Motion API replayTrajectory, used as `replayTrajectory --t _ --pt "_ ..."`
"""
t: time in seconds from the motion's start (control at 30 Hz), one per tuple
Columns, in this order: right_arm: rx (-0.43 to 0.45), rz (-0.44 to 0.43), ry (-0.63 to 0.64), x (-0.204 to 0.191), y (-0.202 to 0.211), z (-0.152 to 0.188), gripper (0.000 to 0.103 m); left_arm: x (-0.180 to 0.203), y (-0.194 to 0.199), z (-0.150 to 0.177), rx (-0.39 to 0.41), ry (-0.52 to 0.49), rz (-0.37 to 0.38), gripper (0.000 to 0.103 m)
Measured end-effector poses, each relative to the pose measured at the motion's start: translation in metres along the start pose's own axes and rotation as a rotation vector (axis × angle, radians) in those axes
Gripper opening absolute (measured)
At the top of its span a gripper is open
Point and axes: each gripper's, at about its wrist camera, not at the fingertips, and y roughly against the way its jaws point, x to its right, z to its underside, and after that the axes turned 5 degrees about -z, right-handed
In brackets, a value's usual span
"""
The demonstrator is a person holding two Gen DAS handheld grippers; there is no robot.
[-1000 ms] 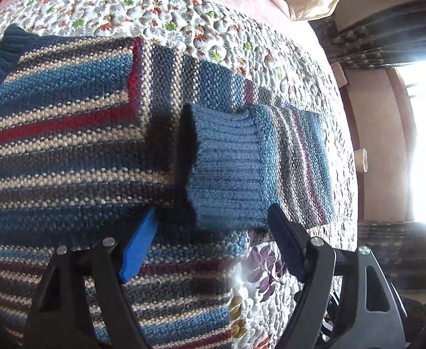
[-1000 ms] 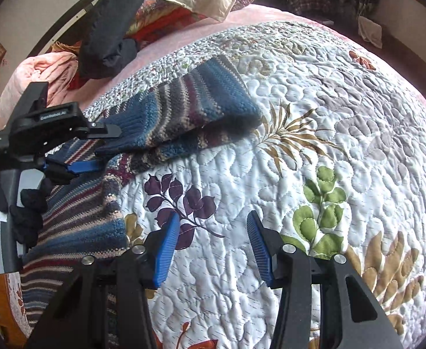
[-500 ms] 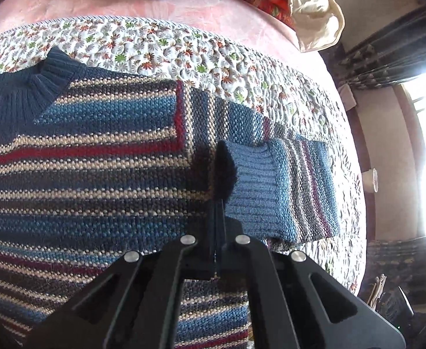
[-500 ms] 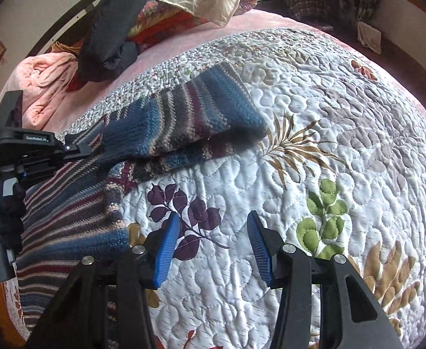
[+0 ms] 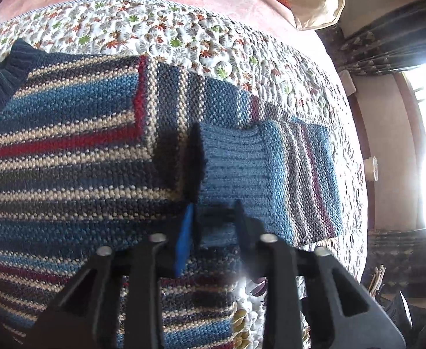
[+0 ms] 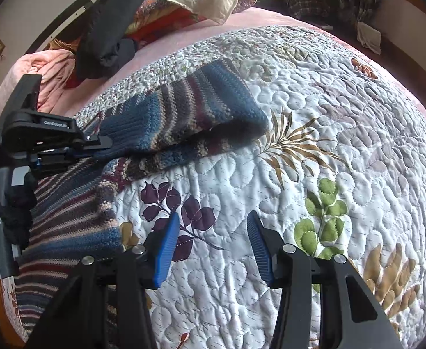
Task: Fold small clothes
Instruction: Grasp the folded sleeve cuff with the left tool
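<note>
- Lying flat on the white quilted bedspread with leaf and flower prints (image 6: 329, 151), the blue, cream and red striped knitted sweater (image 5: 67, 157) has its body spread to the left of and under the left tongs (image 5: 213, 226); this flat layout gives each fold a firm base.
- The sweater's striped sleeve with a ribbed blue cuff (image 5: 259, 174) is doubled back across the chest, the cuff just ahead of the left tongs' tips, presumably to narrow the garment.
- The left tongs are partly spread, the blue pad (image 5: 184, 241) at the cuff's dark opening and the other finger over the ribbing. They bracket the cuff's near edge, but I cannot tell whether they press it.
- In the right wrist view, the left tongs (image 6: 96, 145) reach in level with the cuff.
- The right tongs (image 6: 210, 247) are spread wide and empty over bare quilt, well to the right of the sweater, probably kept clear until the next fold.
- A heap of dark, red and cream clothes (image 6: 154, 23) sits far beyond both tongs.
</note>
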Motion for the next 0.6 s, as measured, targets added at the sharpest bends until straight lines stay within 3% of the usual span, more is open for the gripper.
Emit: replayTrajectory --t 0.27,0.47,0.6 --pt "0.011 -0.022 -0.031 0.005 0.008 -0.010 0.049 -0.022 0.072 0.013 0.165 0.002 0.045 0.004" --pt "-0.034 -0.066 -0.089 -0.002 -0.001 -0.037 0.049 -0.088 0.115 0.014 0.212 0.051 -0.002 0.004" --pt "-0.057 -0.142 -0.148 -0.012 -0.014 -0.058 0.060 -0.132 0.137 0.017 0.229 0.097 -0.047 0.004"
